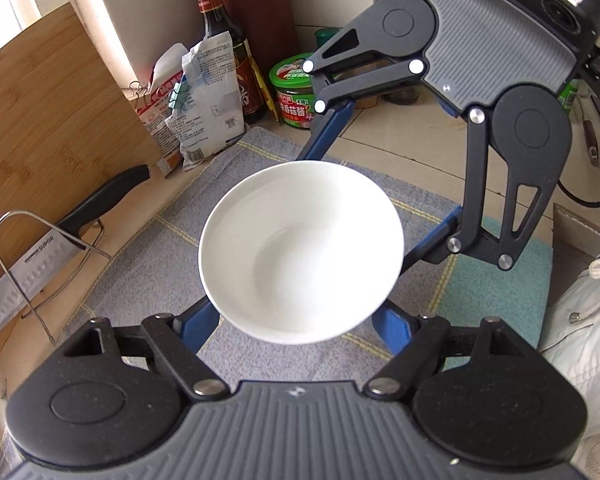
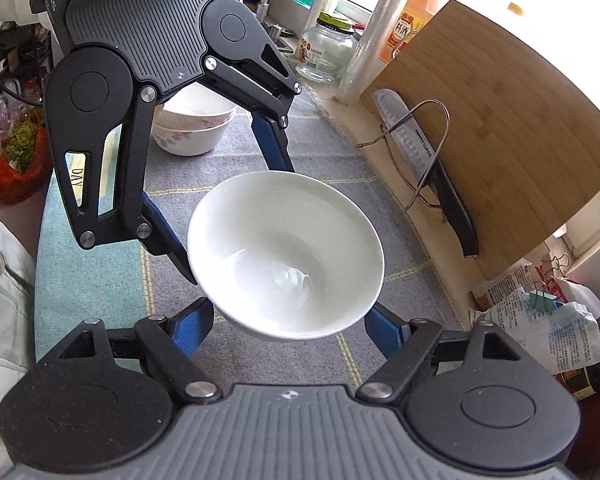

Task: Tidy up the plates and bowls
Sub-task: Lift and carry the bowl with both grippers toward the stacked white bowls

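A plain white bowl (image 1: 300, 256) hangs upright above the grey cloth (image 1: 148, 264), held from two sides. In the left wrist view my left gripper (image 1: 296, 322) grips its near side, blue fingers (image 1: 196, 328) pressed against the bowl's outer wall. My right gripper (image 1: 364, 208) reaches in from the upper right and clamps the far side. In the right wrist view the same bowl (image 2: 288, 256) sits between my right gripper (image 2: 288, 322) below and the left gripper (image 2: 224, 208) at upper left. The fingertips are hidden under the bowl.
Two stacked flower-patterned bowls (image 2: 196, 128) rest at the cloth's far end. A kitchen knife (image 1: 40, 264) leans in a wire rack against a bamboo cutting board (image 1: 52, 128). A sauce bottle (image 1: 220, 52), clipped bags (image 1: 204, 112) and a green jar (image 1: 294, 92) crowd the corner. A person's white sleeve (image 1: 588, 336) is at the right.
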`<action>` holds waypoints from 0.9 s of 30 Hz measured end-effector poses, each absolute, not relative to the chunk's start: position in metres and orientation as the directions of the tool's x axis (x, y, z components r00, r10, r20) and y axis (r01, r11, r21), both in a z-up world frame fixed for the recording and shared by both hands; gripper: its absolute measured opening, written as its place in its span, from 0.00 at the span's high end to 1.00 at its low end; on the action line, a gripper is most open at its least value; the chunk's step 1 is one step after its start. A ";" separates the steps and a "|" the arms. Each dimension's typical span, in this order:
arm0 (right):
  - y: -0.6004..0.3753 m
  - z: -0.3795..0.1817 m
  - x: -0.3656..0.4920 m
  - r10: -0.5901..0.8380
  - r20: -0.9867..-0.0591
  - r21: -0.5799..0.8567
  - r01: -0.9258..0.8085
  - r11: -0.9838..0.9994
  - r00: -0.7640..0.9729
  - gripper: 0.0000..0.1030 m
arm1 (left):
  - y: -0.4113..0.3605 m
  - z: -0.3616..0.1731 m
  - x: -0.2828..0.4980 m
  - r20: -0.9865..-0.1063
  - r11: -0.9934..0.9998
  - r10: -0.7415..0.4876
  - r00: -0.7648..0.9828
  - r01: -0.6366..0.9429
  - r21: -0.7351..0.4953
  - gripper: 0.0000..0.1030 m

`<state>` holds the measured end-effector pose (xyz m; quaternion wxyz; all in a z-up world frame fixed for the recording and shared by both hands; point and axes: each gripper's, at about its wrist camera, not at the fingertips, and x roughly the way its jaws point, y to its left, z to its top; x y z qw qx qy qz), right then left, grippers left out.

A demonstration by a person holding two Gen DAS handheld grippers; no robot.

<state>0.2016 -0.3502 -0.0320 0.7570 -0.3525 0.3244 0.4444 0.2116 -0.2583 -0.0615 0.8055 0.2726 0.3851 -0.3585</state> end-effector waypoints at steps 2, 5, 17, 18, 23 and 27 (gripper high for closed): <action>-0.341 -0.030 0.195 0.437 -0.807 -0.256 -0.902 0.349 0.398 0.17 | -0.252 -0.060 0.206 -0.813 0.597 -0.370 0.449 0.786 0.161 0.20; -0.326 -0.026 0.189 0.430 -0.810 -0.253 -0.900 0.355 0.398 0.16 | -0.239 -0.055 0.198 -0.810 0.598 -0.380 0.448 0.786 0.154 0.20; -0.246 -0.017 0.170 0.459 -0.805 -0.246 -0.916 0.315 0.375 0.16 | -0.155 -0.032 0.185 -0.829 0.630 -0.343 0.443 0.762 0.146 0.20; -0.239 -0.016 0.170 0.462 -0.804 -0.251 -0.918 0.308 0.375 0.17 | -0.147 -0.030 0.185 -0.828 0.637 -0.339 0.447 0.756 0.148 0.20; -0.205 -0.012 0.172 0.480 -0.795 -0.268 -0.924 0.273 0.372 0.16 | -0.114 -0.022 0.181 -0.819 0.665 -0.319 0.477 0.728 0.165 0.20; -0.181 -0.010 0.175 0.492 -0.787 -0.280 -0.927 0.250 0.371 0.16 | -0.092 -0.017 0.179 -0.811 0.684 -0.303 0.501 0.707 0.181 0.20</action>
